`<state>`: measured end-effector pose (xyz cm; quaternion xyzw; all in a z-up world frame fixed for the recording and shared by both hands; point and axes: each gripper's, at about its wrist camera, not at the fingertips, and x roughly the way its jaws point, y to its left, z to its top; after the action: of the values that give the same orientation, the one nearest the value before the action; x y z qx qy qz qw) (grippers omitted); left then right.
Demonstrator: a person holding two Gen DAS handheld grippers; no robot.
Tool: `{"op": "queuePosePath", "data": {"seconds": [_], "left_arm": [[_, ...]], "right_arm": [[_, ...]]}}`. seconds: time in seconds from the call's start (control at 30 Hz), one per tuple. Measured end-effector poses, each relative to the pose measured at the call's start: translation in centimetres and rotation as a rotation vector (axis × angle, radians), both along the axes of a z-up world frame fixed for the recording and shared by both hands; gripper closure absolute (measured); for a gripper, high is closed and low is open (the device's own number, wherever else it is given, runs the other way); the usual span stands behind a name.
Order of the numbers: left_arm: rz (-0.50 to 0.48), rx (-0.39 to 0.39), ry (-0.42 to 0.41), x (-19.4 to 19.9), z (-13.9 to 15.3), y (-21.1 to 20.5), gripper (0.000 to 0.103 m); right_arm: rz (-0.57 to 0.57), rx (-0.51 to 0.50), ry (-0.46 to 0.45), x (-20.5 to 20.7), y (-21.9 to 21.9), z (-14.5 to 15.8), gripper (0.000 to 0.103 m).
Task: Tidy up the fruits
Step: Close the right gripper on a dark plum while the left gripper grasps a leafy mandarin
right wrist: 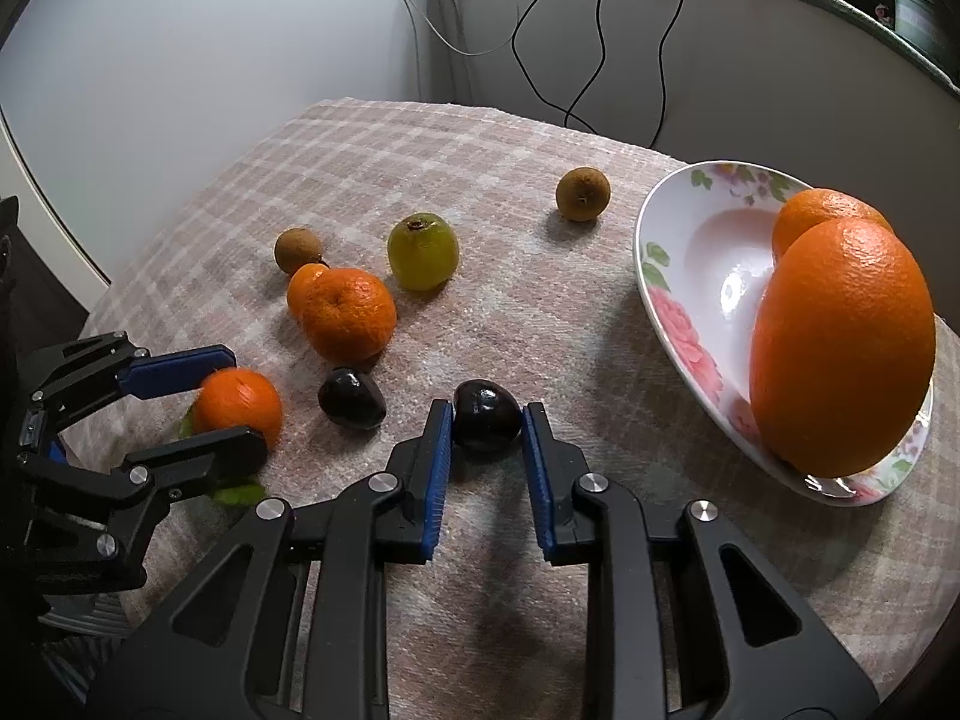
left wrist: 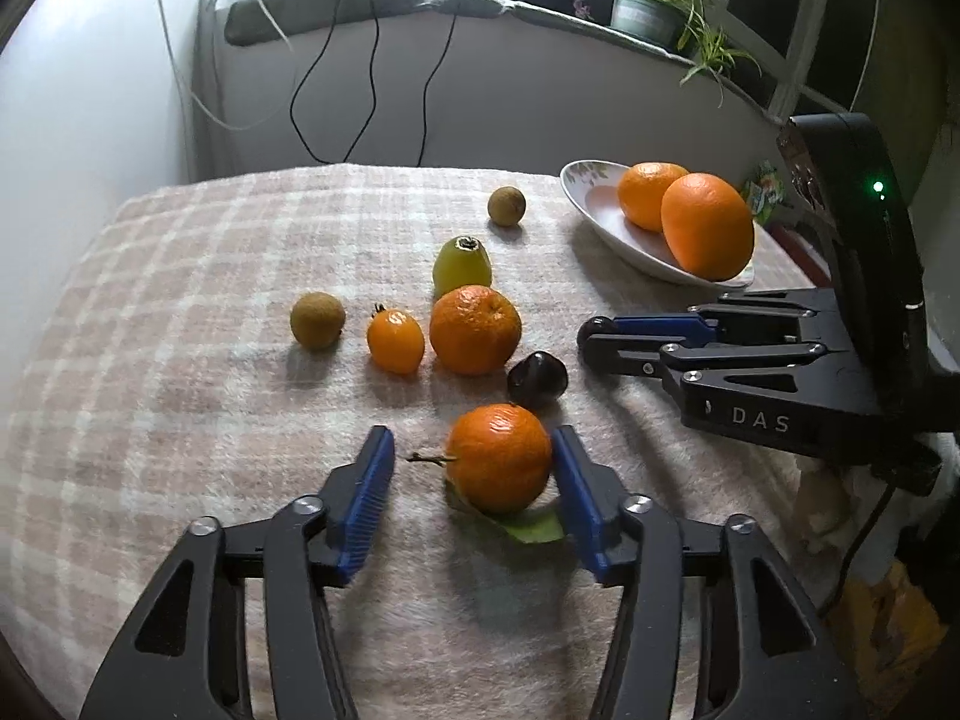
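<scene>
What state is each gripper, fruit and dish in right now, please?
left gripper: open, fingers either side of a tangerine, right pad touching it.
tangerine: resting on the cloth, leaf beneath.
right gripper: open around a dark fruit, no squeeze evident.
dark fruit: sitting on the cloth between the pads.
second dark fruit: loose on the cloth.
bowl: tilted, holding two oranges.
green fruit: loose on the cloth.

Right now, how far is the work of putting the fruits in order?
Done: two oranges lie in the flowered plate. In hand: the left gripper is open around a mandarin, touching it on one side only; the right gripper brackets a dark plum, not clamped. Left on the checked cloth: a second plum, another mandarin, a green fruit and several small ones.
</scene>
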<state>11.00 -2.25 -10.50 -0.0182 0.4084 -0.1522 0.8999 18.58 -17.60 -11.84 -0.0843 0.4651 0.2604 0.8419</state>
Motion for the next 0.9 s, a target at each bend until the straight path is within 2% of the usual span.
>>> {"op": "queuePosePath", "data": {"seconds": [0.07,0.13,0.2,0.37,0.47,0.57,0.7,0.9], "left_arm": [[-0.008,0.019,-0.01,0.0,0.3,0.0,0.047],[-0.017,0.018,-0.01,-0.1,0.4,0.0,0.037],[-0.02,0.013,0.0,0.0,0.2,0.1,0.036],[-0.018,-0.069,0.067,0.7,-0.7,0.7,0.036],[-0.017,-0.11,0.074,1.1,-0.6,0.7,0.037],[-0.029,-0.133,0.079,1.3,-0.5,0.5,0.044],[-0.035,-0.147,0.088,1.5,-0.6,0.2,0.059],[-0.046,-0.139,0.083,0.9,-0.4,0.2,0.066]], "right_arm": [[0.0,0.003,0.001,0.0,0.0,0.0,0.079],[0.001,0.005,0.002,0.0,-0.1,0.0,0.079],[-0.001,0.004,0.001,0.0,-0.1,0.0,0.079],[0.0,0.004,0.0,0.0,-0.2,0.0,0.079],[-0.001,0.005,0.0,0.0,-0.2,0.0,0.079],[0.0,0.004,0.001,0.0,-0.2,0.0,0.079],[-0.001,0.004,0.0,0.0,-0.2,0.0,0.079],[-0.002,0.014,-0.009,-0.2,-0.4,0.5,0.079]]}}
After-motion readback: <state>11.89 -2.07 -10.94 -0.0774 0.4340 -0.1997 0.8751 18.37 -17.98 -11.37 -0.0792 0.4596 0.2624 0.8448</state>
